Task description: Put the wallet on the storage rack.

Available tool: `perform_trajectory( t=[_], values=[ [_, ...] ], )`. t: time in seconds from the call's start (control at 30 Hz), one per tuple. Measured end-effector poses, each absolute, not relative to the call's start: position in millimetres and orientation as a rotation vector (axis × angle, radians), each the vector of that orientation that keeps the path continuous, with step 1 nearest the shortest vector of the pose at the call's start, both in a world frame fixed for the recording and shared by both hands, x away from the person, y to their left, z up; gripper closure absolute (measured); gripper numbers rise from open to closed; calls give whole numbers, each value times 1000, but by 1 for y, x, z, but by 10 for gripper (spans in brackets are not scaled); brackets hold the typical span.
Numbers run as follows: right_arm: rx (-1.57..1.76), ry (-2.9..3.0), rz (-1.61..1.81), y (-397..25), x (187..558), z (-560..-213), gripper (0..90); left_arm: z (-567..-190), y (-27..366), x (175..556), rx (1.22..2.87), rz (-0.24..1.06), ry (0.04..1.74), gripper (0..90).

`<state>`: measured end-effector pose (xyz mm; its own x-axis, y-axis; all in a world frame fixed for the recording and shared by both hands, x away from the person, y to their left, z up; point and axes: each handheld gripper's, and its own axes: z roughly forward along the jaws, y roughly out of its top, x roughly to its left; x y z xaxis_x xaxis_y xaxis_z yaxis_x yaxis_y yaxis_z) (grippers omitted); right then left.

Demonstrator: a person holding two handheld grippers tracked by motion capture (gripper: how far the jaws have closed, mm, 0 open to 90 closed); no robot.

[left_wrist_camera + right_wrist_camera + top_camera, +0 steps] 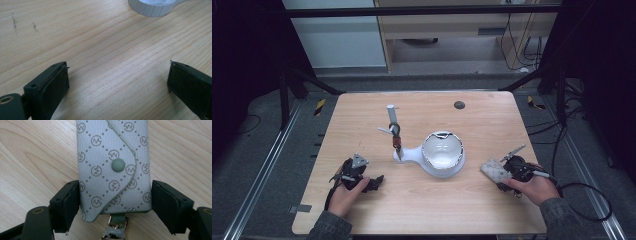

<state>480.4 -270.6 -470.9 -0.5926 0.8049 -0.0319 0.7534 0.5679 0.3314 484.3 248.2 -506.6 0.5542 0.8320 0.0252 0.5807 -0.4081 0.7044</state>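
A grey key pouch (112, 157) with a dotted diamond pattern and a snap button lies flat on the wooden table (422, 200) at the front right. My right gripper (115, 192) is shut on its near end, one black jaw against each long side, and a metal clasp (113, 223) pokes out of the pouch between the jaws. From above, the pouch (493, 170) sticks out to the left of the right gripper (503, 172). At the front left, my left gripper (374, 182) rests low over bare wood. Its jaws stand wide apart and hold nothing (118, 72).
A white stand with a round bowl-like head (442, 152) sits mid-table; its ribbed rim (152, 7) shows far ahead of the left jaws. An upright post (392, 117) rises from the stand's left end, with a small dark item (397, 142) hanging on it. A dark disc (459, 105) lies near the far edge.
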Motion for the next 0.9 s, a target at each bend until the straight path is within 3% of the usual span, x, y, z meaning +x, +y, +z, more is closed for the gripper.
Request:
perform_trajectory(
  t=[0.9],
  values=[
    [1127, 2633, 341, -256, 473, -456, 313, -507, 248, 484, 2128, 499, 1129, 31]
  ],
)
